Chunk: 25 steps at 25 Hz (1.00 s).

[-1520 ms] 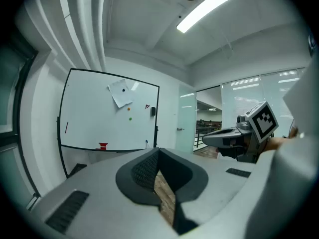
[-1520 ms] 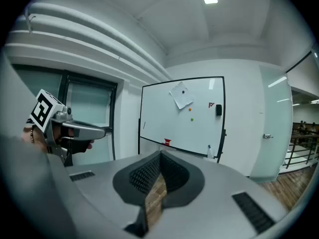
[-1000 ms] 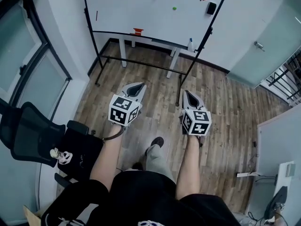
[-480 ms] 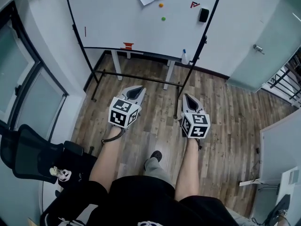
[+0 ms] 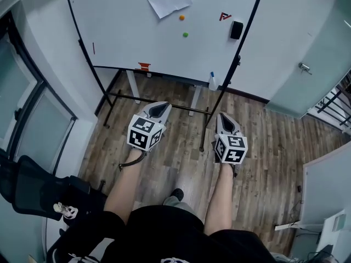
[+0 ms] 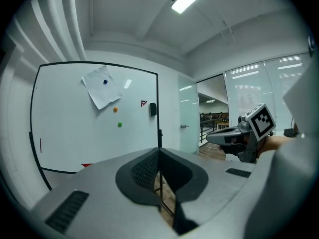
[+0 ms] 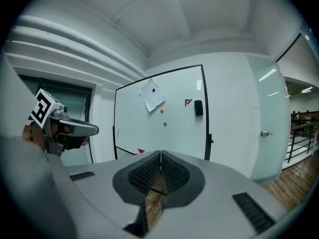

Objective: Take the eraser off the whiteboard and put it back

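black eraser (image 5: 236,30) stuck on whiteboard (image 5: 126,32) near its right edge, long axis vertical. left gripper (image 5: 159,107) and right gripper (image 5: 225,118) well apart from it, jaws clenched, empty. bottle (image 5: 212,81) on the tray shows only in head view.

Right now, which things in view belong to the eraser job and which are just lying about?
Job: eraser, stuck near the right edge of the whiteboard.

Lying about: pinned paper sheet, orange magnet, green magnet, blue-capped bottle, black office chair.
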Each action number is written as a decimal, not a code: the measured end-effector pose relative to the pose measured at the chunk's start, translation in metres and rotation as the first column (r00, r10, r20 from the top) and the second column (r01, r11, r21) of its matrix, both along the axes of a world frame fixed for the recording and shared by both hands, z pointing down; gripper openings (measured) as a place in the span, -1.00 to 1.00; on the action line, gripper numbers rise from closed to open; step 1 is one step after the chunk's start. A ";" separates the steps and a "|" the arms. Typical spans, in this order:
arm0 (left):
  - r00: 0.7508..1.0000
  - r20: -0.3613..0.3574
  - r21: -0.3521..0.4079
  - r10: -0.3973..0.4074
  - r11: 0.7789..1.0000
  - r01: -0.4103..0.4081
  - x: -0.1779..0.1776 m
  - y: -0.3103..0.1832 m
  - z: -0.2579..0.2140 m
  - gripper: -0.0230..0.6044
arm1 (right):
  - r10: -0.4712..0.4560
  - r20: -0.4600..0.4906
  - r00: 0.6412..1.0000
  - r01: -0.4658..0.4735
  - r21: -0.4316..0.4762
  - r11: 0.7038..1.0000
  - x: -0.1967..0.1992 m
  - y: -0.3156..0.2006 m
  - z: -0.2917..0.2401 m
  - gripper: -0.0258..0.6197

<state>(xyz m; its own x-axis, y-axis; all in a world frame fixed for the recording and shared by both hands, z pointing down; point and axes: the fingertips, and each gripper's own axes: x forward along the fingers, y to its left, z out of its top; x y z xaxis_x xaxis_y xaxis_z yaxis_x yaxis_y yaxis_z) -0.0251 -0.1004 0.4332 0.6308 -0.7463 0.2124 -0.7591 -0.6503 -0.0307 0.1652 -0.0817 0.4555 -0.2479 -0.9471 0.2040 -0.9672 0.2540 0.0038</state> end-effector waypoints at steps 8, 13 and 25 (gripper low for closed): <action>1.000 -0.010 -0.013 -0.017 1.000 0.017 0.022 -0.037 0.008 -0.86 | -0.010 -0.006 1.000 0.010 -0.004 1.000 0.025 -0.037 0.006 -0.84; 1.000 -0.012 -0.023 -0.011 1.000 0.011 0.034 -0.045 0.011 -0.86 | 0.004 -0.010 1.000 -0.004 -0.014 1.000 0.036 -0.046 0.007 -0.84; 0.999 -0.031 -0.043 0.008 0.999 -0.009 0.050 -0.064 0.021 -0.86 | -0.012 -0.030 0.999 0.011 -0.025 1.000 0.038 -0.063 0.009 -0.84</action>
<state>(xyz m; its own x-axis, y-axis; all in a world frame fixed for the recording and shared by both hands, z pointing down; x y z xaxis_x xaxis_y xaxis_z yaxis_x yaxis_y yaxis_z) 0.0249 -0.1648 0.4543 0.6437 -0.7317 0.2243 -0.7539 -0.6567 0.0211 0.2028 -0.1444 0.4649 -0.2523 -0.9388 0.2346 -0.9637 0.2657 0.0267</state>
